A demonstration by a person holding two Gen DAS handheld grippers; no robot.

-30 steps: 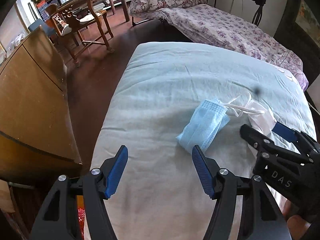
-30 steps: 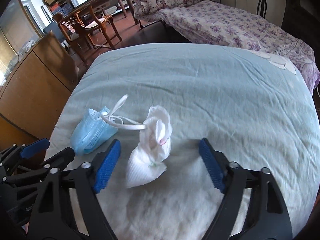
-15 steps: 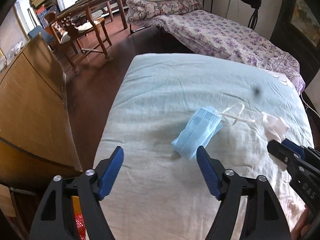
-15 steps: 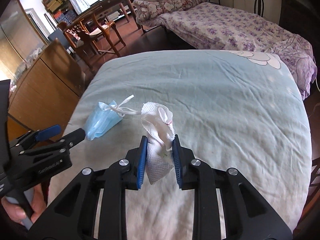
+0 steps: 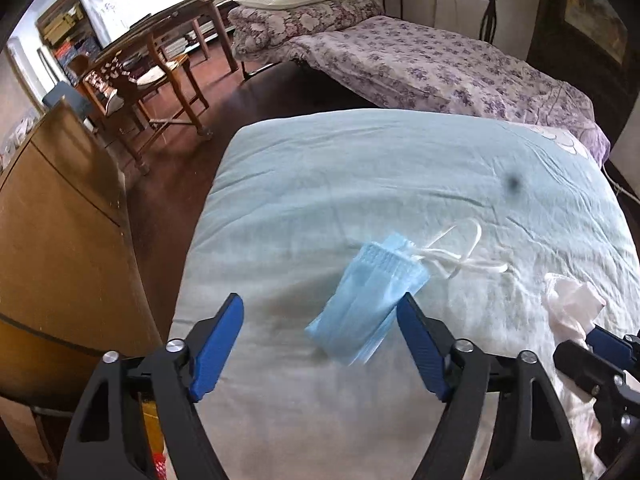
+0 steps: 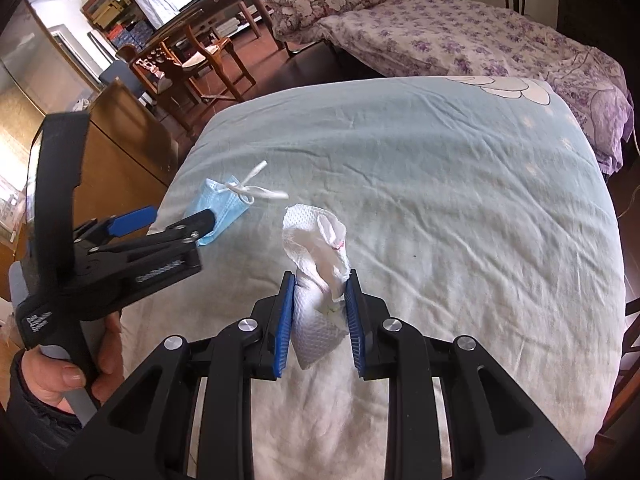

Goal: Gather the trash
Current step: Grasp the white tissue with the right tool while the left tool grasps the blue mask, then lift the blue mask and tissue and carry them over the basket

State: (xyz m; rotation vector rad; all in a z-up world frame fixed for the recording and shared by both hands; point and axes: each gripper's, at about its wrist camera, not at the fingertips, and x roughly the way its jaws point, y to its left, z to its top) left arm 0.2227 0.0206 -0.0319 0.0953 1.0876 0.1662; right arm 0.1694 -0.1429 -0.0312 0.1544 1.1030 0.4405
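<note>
Bed (image 5: 360, 168) with pale blue cover; folded blue face mask (image 5: 368, 292) lies near its left edge.

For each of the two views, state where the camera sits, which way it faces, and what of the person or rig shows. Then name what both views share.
Left wrist: on the left gripper, facing down over the bed at the mask; jaws closing, mask between them.
Right wrist: on the right gripper, facing down at the tissue it clamps; the left hand shows.
Shared: bed, mask, tissue.
</note>
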